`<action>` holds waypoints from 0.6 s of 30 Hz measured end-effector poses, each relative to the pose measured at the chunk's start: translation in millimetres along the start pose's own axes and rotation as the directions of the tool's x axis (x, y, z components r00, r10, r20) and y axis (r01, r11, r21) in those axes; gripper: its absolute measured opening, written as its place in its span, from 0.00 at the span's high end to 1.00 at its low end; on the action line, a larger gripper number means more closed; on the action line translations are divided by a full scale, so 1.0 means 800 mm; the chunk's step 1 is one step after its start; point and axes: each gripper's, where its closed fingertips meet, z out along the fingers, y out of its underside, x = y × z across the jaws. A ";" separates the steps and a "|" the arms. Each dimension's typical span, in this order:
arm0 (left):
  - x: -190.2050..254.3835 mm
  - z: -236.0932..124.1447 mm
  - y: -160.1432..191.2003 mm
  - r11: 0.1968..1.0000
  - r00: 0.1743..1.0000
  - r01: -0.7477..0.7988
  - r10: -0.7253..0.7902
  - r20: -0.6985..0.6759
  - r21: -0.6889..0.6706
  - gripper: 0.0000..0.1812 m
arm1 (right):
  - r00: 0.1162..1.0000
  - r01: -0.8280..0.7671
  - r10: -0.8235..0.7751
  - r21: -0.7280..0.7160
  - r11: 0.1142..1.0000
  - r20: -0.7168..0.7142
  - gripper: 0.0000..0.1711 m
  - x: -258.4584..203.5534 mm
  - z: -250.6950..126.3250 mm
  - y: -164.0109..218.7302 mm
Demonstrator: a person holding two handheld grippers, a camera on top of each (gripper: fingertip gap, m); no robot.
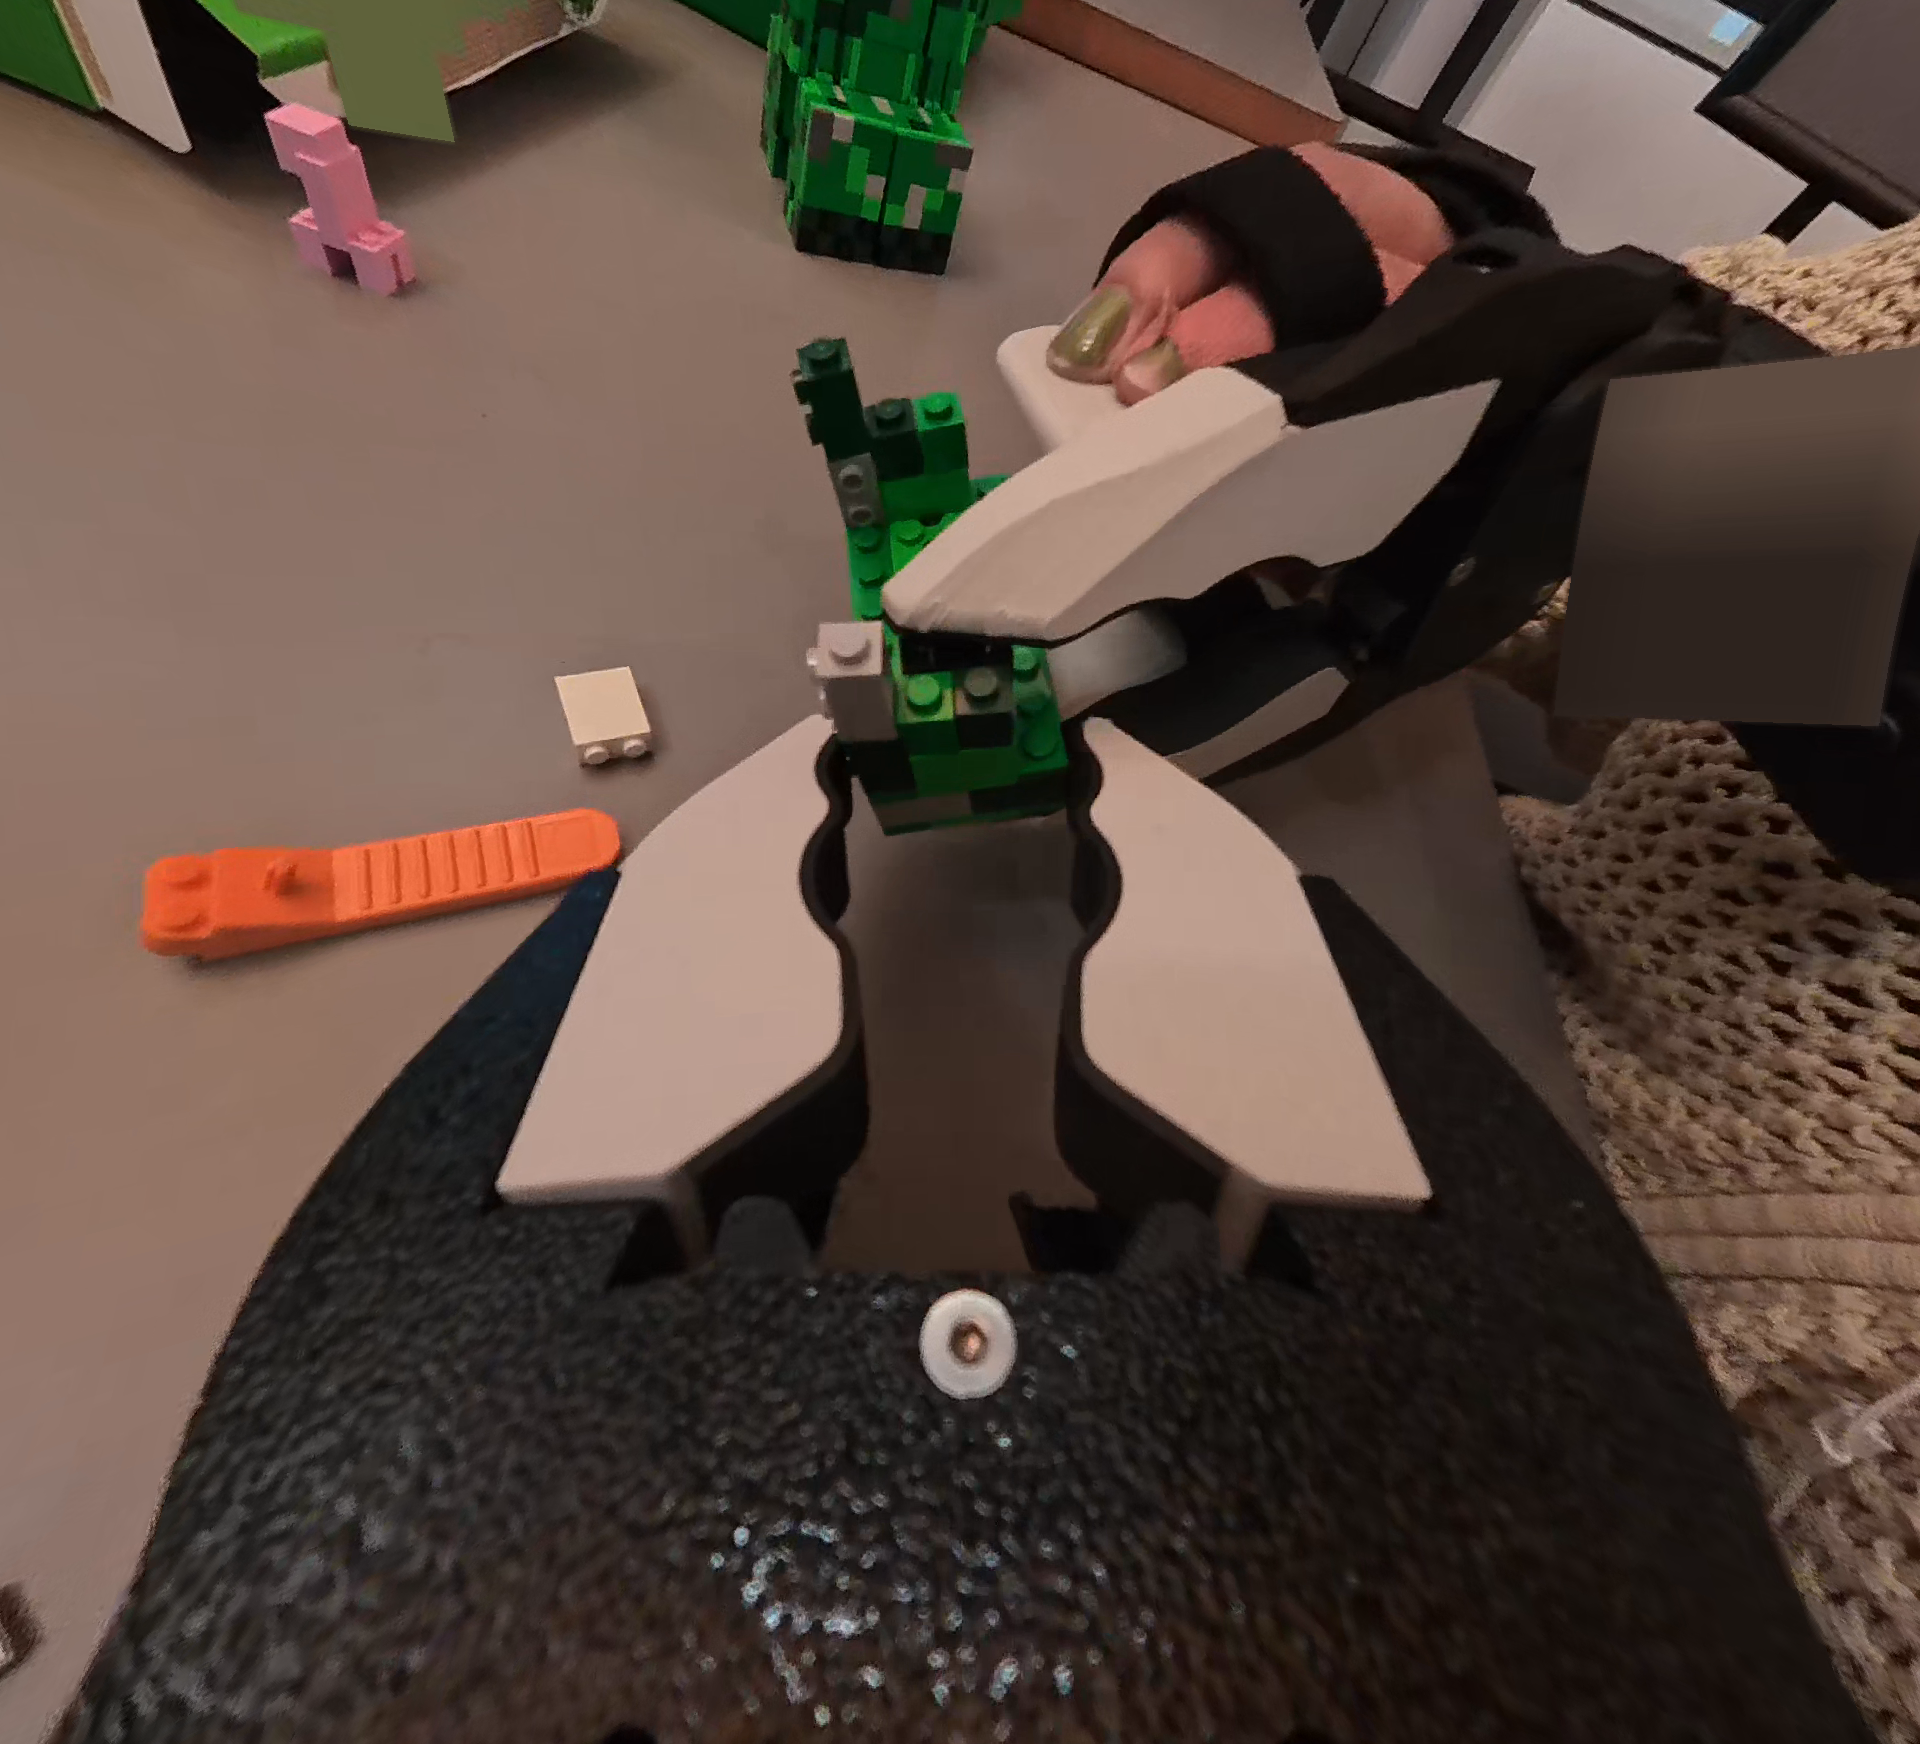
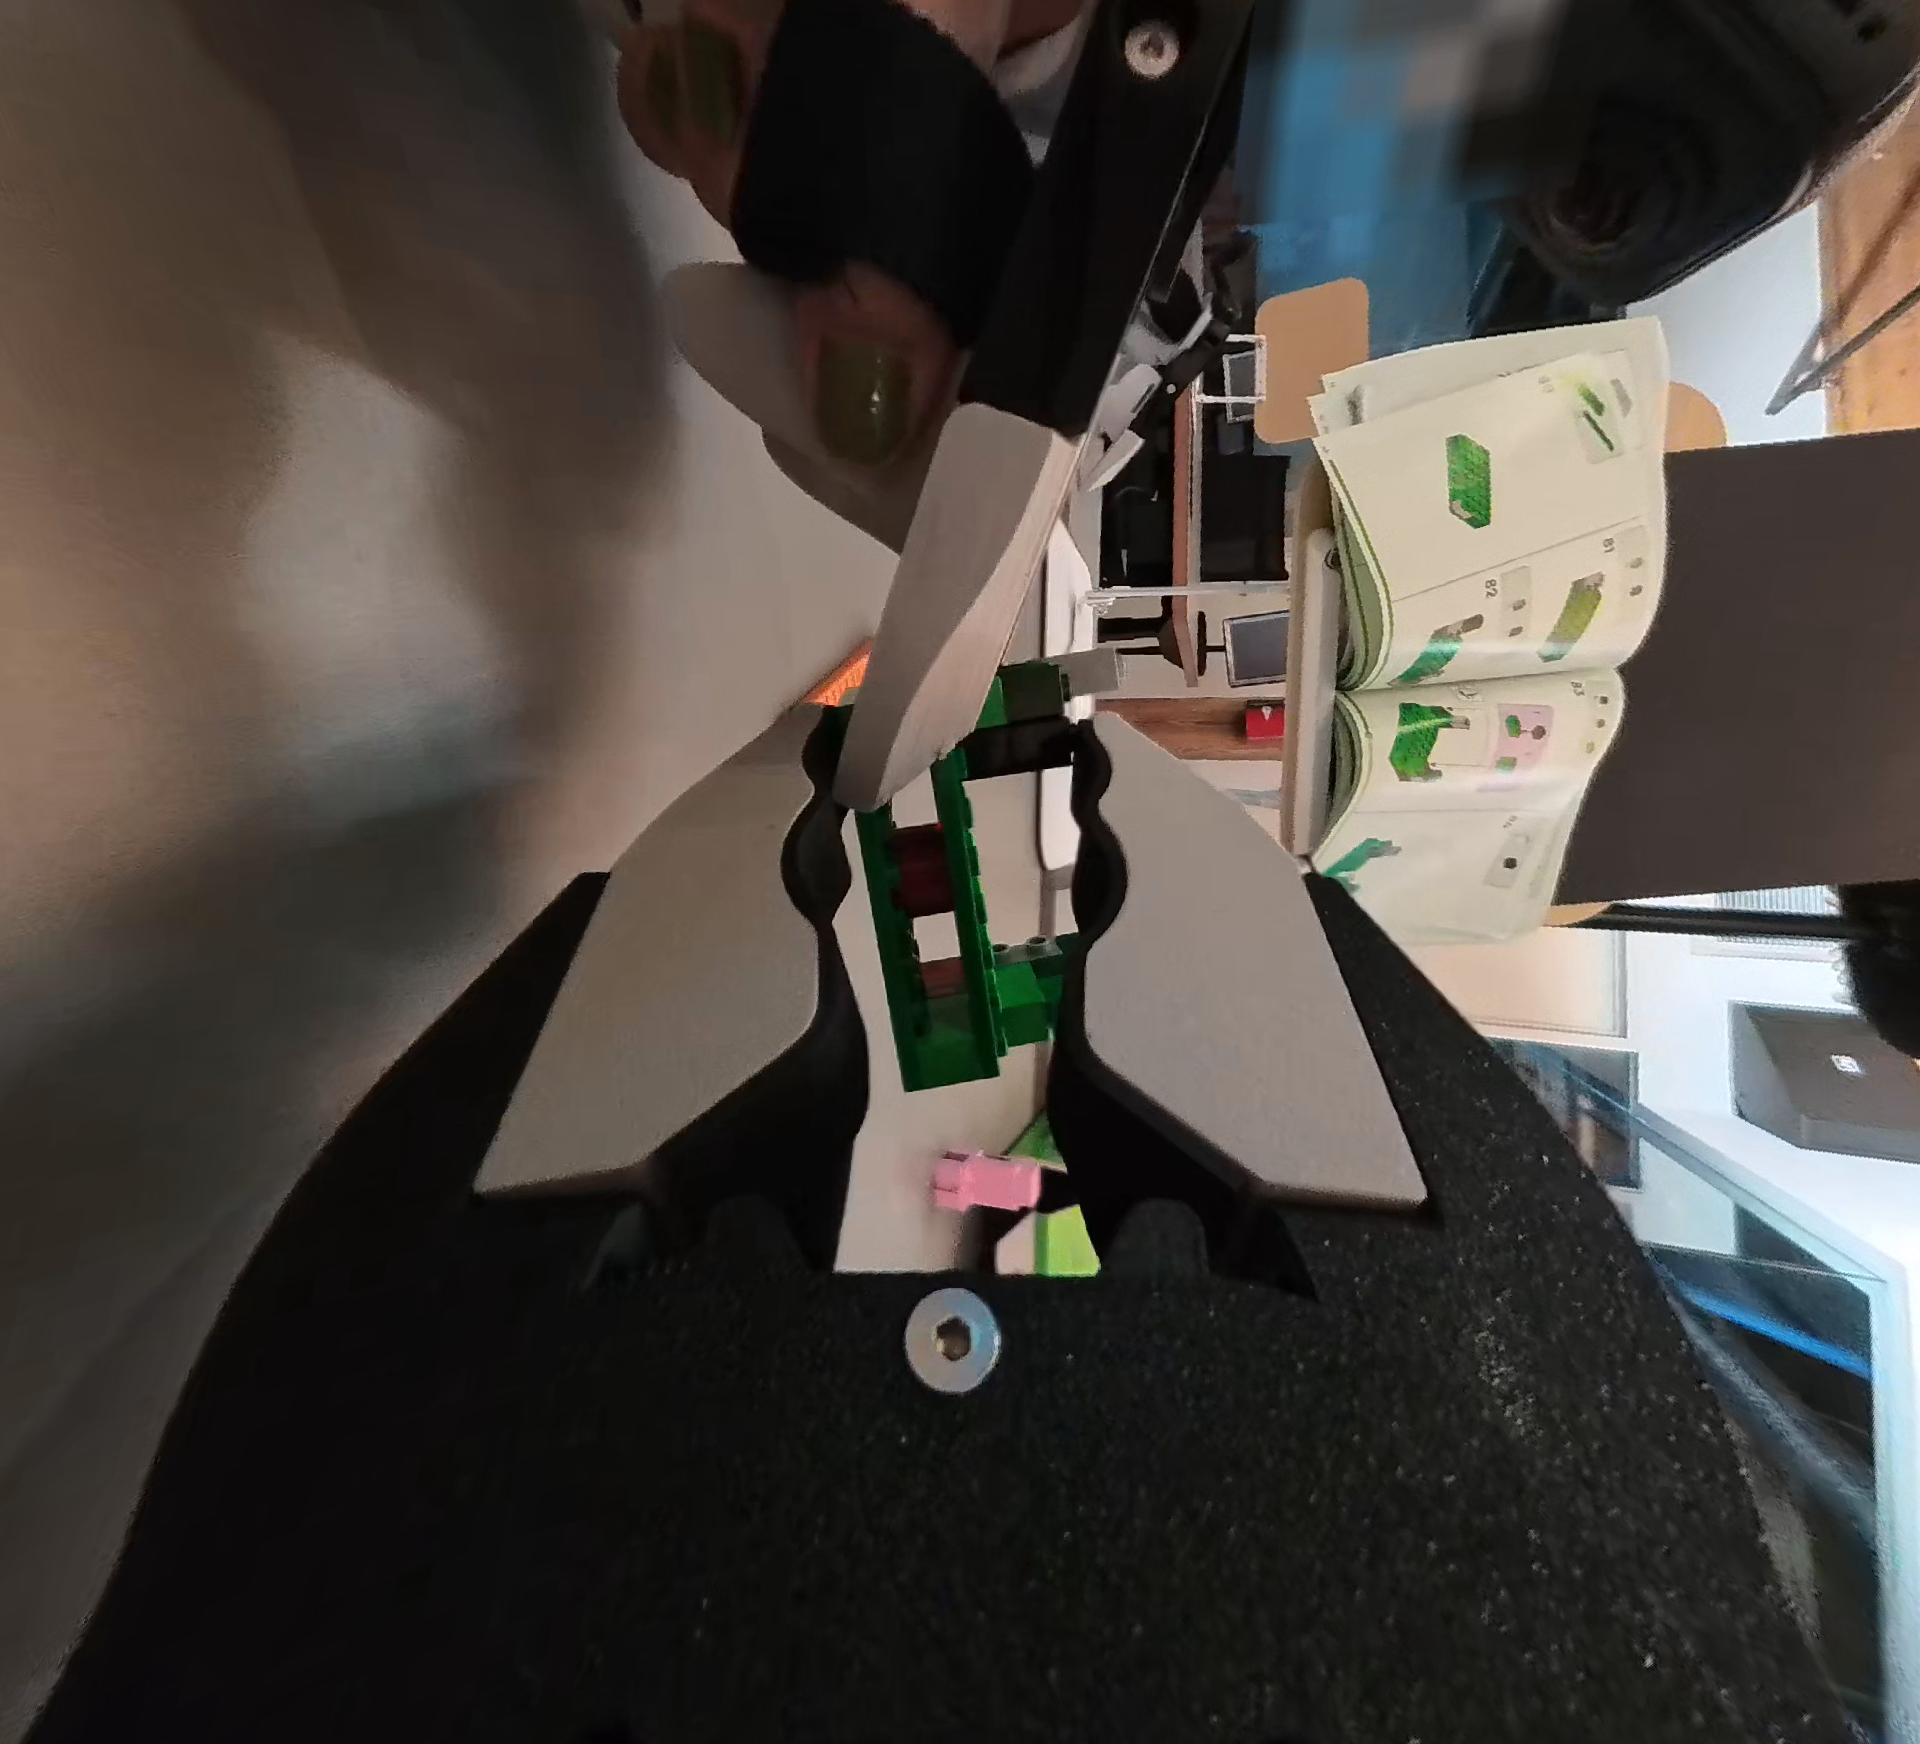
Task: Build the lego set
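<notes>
Green brick assembly [image 1: 966, 749] sits gripped in your left tongs [image 1: 961, 764]; your right tongs [image 1: 935, 629] pinch its top. Next, judge alignment, then press squarely.

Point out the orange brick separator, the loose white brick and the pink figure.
Orange brick separator [image 1: 379, 879]: left wrist view, on its ribbed handle.
Loose white brick [image 1: 603, 709]: left wrist view, on its smooth upper face.
Pink figure [image 1: 338, 198]: left wrist view, on its body.
</notes>
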 end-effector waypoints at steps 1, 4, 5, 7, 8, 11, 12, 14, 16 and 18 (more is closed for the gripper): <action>0.000 0.000 0.000 1.000 1.000 0.004 -0.004 -0.002 0.005 0.78 | 1.000 -0.028 0.028 0.005 1.000 0.004 0.76 0.000 0.001 0.000; 0.000 -0.003 -0.006 0.999 1.000 0.022 -0.021 -0.020 0.042 0.79 | 0.990 -0.144 0.144 0.036 0.989 0.003 0.75 0.004 0.000 -0.003; -0.003 -0.005 -0.006 0.999 1.000 -0.009 0.009 0.003 0.041 0.79 | 0.983 -0.182 0.182 0.055 0.982 0.002 0.66 0.006 -0.002 -0.005; -0.007 -0.008 -0.004 0.996 0.996 -0.080 0.079 0.032 0.034 0.79 | 0.972 -0.235 0.235 0.085 0.968 0.008 0.58 0.007 -0.007 -0.010; -0.007 -0.009 -0.003 0.994 0.994 -0.105 0.104 0.035 0.032 0.79 | 0.973 -0.227 0.230 0.110 0.968 -0.009 0.58 0.008 -0.012 -0.012; -0.006 -0.014 0.005 0.980 0.980 -0.197 0.197 0.033 0.005 0.79 | 0.971 -0.228 0.237 0.167 0.959 -0.035 0.59 0.003 -0.024 -0.016; -0.006 -0.016 0.009 0.975 0.974 -0.222 0.222 0.031 -0.016 0.79 | 0.967 -0.239 0.251 0.182 0.954 -0.041 0.60 0.001 -0.028 -0.015; -0.010 -0.020 0.018 0.964 0.965 -0.257 0.259 0.028 -0.062 0.79 | 0.955 -0.268 0.288 0.212 0.940 -0.069 0.61 0.004 -0.037 -0.010; -0.012 -0.023 0.030 0.959 0.966 -0.255 0.258 0.006 -0.121 0.79 | 0.935 -0.325 0.349 0.239 0.915 -0.068 0.63 0.010 -0.044 -0.006; -0.012 -0.025 0.041 0.958 0.972 -0.233 0.232 -0.026 -0.169 0.79 | 0.897 -0.410 0.438 0.263 0.874 -0.057 0.63 0.019 -0.046 0.002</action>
